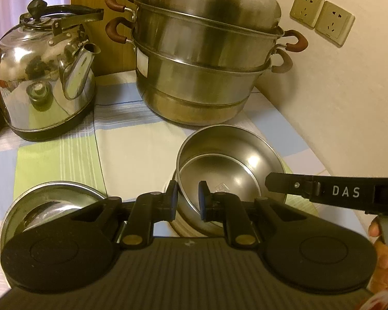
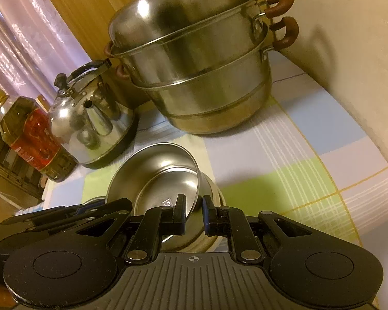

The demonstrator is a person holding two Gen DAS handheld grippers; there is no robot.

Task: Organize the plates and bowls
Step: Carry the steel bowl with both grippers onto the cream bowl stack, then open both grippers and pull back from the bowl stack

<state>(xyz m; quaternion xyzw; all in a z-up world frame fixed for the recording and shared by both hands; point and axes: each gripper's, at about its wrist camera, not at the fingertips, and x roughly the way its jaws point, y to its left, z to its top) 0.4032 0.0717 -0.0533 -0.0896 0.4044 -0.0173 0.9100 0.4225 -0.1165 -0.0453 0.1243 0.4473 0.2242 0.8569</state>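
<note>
Nearest us in the left wrist view, the left gripper (image 1: 188, 198) has its jaws narrowly parted around the near rim of the steel bowl (image 1: 227, 165), one finger outside the wall, one inside; we cannot tell if the pads actually press the metal. In the right wrist view the right gripper (image 2: 194, 213) straddles the same bowl's (image 2: 155, 173) rim the same way, jaws slightly apart, contact unclear. The bowl sits tilted, nested in another steel bowl (image 1: 194, 217), which rests on a pale plate (image 1: 301, 206) on the checked tablecloth (image 1: 132, 149). From the left view, the right gripper's black arm marked DAS (image 1: 344, 192) reaches in over the bowl's right rim, fingers of a hand (image 1: 382, 255) behind it.

To the left of the stack, a second steel bowl set (image 1: 46, 204) lies partly under the left gripper body.

Farther back: kettle (image 1: 46, 82) at left, big stacked steamer pot (image 1: 207, 59) at centre, both on the cloth. Oil bottle (image 2: 31, 137) sits beside the kettle. Two wall sockets (image 1: 322, 16) on the wall at right.
</note>
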